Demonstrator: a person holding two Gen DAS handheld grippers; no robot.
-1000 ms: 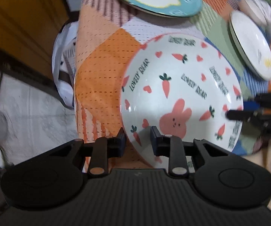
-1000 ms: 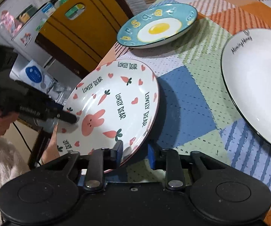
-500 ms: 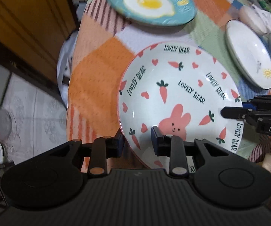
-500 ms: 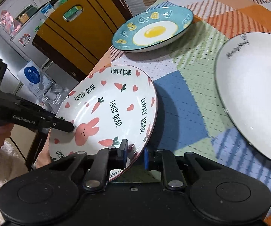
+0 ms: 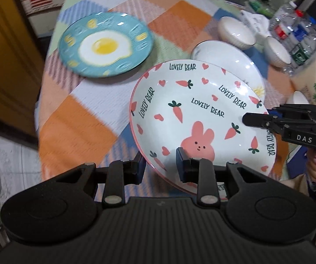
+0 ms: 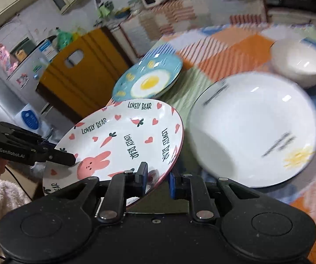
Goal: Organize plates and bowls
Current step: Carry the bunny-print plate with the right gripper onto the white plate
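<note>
A white "Lovely Bear" plate (image 5: 204,118) with a pink rabbit and carrots is held in the air over the checked tablecloth. My left gripper (image 5: 160,165) is shut on its near rim. My right gripper (image 6: 157,177) is shut on the opposite rim (image 6: 136,136); it shows in the left wrist view (image 5: 256,118) at the right. A blue fried-egg plate (image 5: 104,45) lies at the back left. A large white plate (image 6: 254,129) with a sun mark lies right of the held plate, partly under it in the left wrist view (image 5: 228,55).
Two white bowls (image 5: 236,32) (image 5: 276,51) stand at the back right, with plastic water bottles (image 5: 298,44) behind them. A yellow cabinet (image 6: 81,77) stands beyond the table's left edge (image 5: 41,110). A fridge (image 6: 10,66) is further off.
Both grippers have lifted the rabbit plate and carried it rightward, toward the large white plate. The views have swung up, so the bowls and bottles now show.
</note>
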